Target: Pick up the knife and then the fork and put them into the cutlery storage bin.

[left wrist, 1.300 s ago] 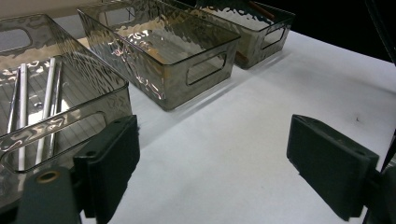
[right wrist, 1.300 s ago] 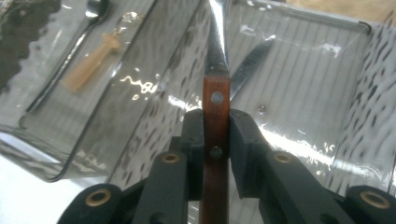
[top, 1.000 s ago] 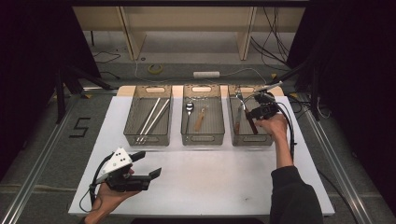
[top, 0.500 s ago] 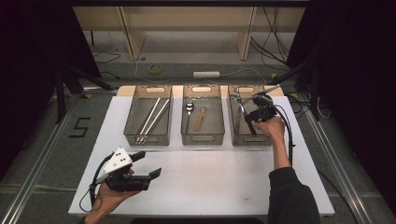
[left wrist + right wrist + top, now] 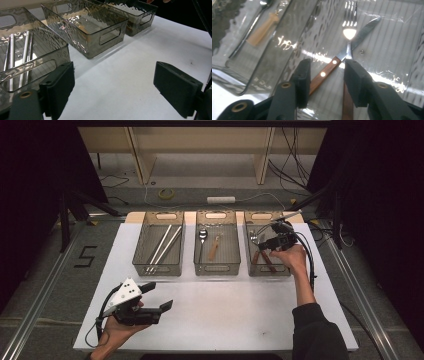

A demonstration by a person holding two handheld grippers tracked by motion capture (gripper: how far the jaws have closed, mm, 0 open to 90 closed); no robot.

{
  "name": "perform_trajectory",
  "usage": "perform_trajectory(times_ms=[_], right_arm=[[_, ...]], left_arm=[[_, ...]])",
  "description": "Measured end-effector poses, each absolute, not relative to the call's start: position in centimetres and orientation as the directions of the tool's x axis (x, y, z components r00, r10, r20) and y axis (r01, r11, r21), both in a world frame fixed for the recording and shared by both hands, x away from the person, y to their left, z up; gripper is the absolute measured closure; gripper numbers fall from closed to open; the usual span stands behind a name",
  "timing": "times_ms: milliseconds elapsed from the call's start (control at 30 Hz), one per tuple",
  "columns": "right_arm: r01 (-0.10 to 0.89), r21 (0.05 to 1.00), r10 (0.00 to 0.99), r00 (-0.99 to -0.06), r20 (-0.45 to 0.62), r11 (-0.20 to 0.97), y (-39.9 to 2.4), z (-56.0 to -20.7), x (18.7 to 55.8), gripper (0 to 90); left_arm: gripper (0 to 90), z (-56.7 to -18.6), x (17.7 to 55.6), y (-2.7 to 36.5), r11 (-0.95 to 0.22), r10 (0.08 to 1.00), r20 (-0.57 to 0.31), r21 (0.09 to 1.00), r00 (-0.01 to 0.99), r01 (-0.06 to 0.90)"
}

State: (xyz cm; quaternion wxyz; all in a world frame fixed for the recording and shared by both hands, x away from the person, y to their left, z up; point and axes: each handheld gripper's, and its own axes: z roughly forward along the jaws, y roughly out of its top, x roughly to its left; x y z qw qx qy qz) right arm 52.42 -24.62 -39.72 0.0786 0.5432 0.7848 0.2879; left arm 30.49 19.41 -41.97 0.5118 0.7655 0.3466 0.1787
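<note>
Three clear smoked bins stand in a row at the back of the white table. My right gripper hangs over the right bin. Its jaws have just been opening and now stand apart with no pad pressing on anything. Below the gap lie a wooden-handled fork and a wooden-handled knife, crossed on the bin floor. My left gripper rests open near the front left of the table with nothing between its jaws.
The left bin holds long pale sticks. The middle bin holds a spoon and a wooden-handled utensil. A cable trails from the right gripper along the forearm. White tabletop stretches in front of the bins.
The right gripper's jaws look wider apart over the right bin. Both hands keep their places.
</note>
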Motion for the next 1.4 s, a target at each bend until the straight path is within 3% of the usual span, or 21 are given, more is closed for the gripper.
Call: perform_trajectory(times_ms=[500, 1033, 1400], right_arm=[[0.748, 0.615, 0.860, -0.463, 0.213, 0.250, -23.8, -39.3, 50.1, 43.3], [0.641, 0.732, 0.818, -0.535, 0.210, 0.232, -23.1, -39.1, 45.3, 39.2], [0.581, 0.791, 0.748, -0.608, 0.267, 0.190, -22.3, -39.5, 41.8, 33.6]], left_arm=[[16.6, -42.0, 30.5, 19.4, -0.231, 0.715, -0.087, 0.907, 0.693, 0.353], [16.6, -42.0, 30.5, 19.5, -0.231, 0.718, -0.087, 0.906, 0.691, 0.354], [16.5, -42.0, 30.6, 19.5, -0.228, 0.718, -0.094, 0.905, 0.689, 0.360]])
